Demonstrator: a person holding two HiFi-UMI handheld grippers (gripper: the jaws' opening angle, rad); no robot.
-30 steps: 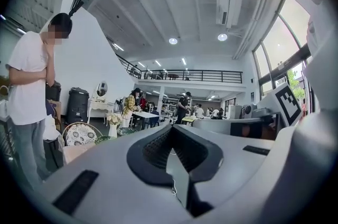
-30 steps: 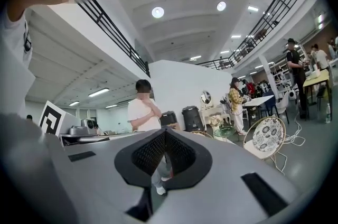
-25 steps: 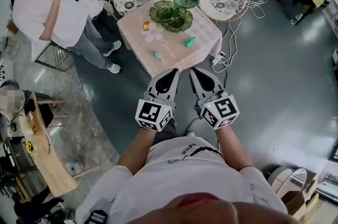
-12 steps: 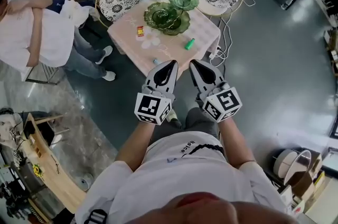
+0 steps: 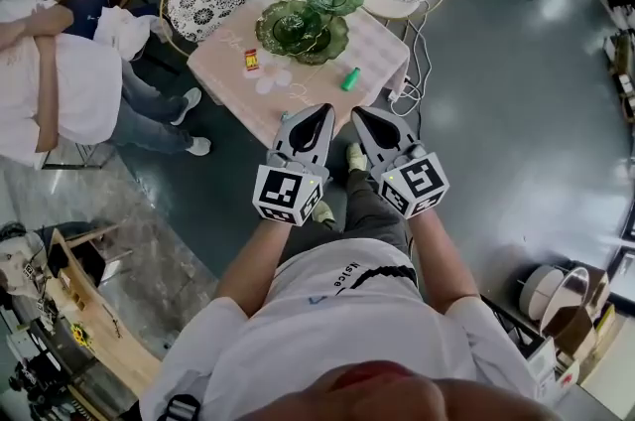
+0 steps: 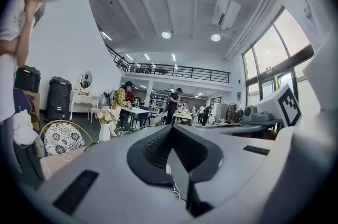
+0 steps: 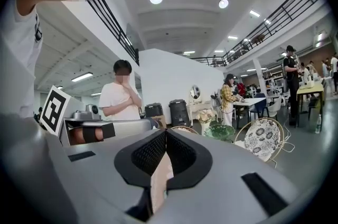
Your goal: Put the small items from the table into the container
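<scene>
Ahead of right claw (image 5: 362,115): green item (image 5: 349,79).

The pale small items (image 5: 270,78) on the table (image 5: 382,47) are too small to identify.

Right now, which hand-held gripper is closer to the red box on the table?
Left. The left hand-held gripper is short of the red box, slightly right; the right hand-held gripper lies farther right.

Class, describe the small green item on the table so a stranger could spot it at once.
Find the pink-clothed table beside two patterned chairs. Near its right edge, in front of the green glass dishes, lies the small green item: opaque, slim, and alone.
</scene>
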